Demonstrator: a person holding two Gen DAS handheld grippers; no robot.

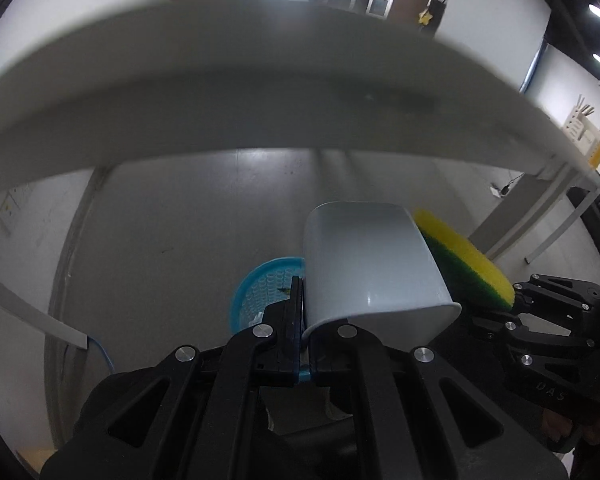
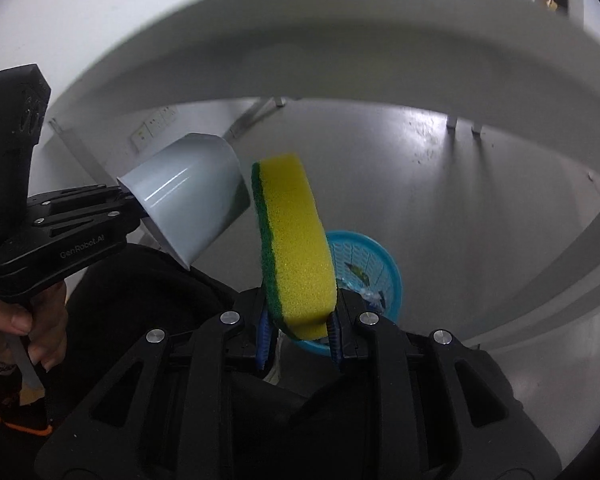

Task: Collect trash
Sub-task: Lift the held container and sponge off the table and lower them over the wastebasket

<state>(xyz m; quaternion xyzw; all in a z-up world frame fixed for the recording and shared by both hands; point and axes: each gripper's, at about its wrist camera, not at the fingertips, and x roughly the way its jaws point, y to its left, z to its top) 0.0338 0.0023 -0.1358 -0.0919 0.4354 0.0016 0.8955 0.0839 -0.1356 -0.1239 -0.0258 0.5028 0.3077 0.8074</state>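
My left gripper (image 1: 305, 320) is shut on the rim of a white plastic cup (image 1: 368, 264), held tipped on its side over the floor; the cup also shows in the right wrist view (image 2: 188, 204). My right gripper (image 2: 298, 328) is shut on a yellow sponge with a green scrub layer (image 2: 296, 240), held upright; the sponge shows in the left wrist view (image 1: 464, 264) just right of the cup. A blue plastic basket (image 2: 384, 272) stands on the floor below both grippers, with some scraps inside; it also shows in the left wrist view (image 1: 260, 288).
A white table edge (image 1: 260, 80) arcs across the top of both views, close overhead. Table legs (image 1: 540, 208) stand at the right. A grey floor (image 2: 460, 184) lies below. A wall with an outlet (image 2: 152, 128) is at the left.
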